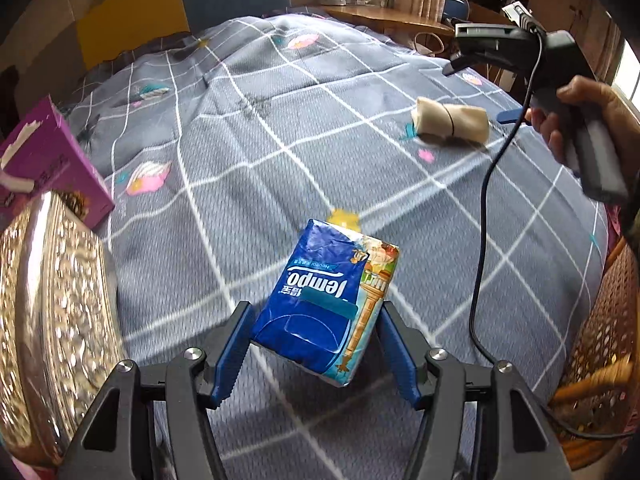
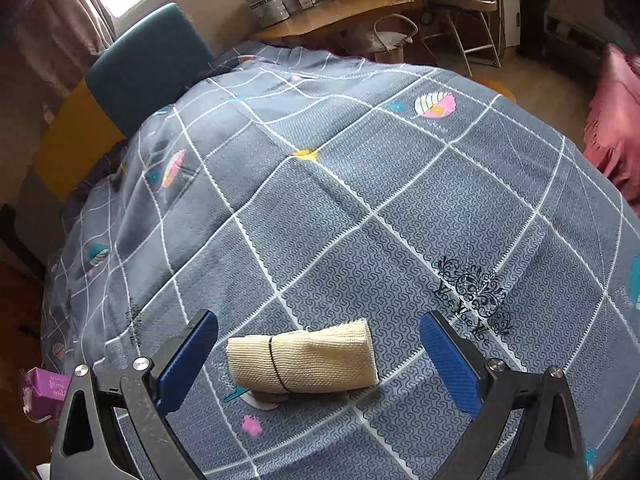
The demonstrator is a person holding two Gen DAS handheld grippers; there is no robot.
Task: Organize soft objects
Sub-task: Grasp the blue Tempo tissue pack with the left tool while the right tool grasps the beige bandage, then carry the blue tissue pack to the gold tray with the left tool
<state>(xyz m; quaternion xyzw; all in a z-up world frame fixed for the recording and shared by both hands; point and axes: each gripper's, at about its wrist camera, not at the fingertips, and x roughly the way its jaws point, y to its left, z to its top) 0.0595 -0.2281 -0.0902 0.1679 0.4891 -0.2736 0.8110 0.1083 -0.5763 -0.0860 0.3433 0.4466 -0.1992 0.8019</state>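
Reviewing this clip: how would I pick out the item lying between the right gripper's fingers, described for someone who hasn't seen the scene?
Look at the grey checked bedspread that covers the whole surface. Near its front, between the open blue fingers, lies a cream bandage roll. A thin dark band cinches it, unlike the glossy blue tissue pack.

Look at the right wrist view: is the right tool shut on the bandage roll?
No, the bandage roll lies on the bedspread between its wide-open fingers.

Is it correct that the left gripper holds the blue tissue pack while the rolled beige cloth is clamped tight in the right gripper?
Not quite. The left gripper does hold the blue tissue pack, but the rolled beige cloth is not clamped: in the right wrist view it lies on the bedspread between the open fingers of the right gripper, touching neither.
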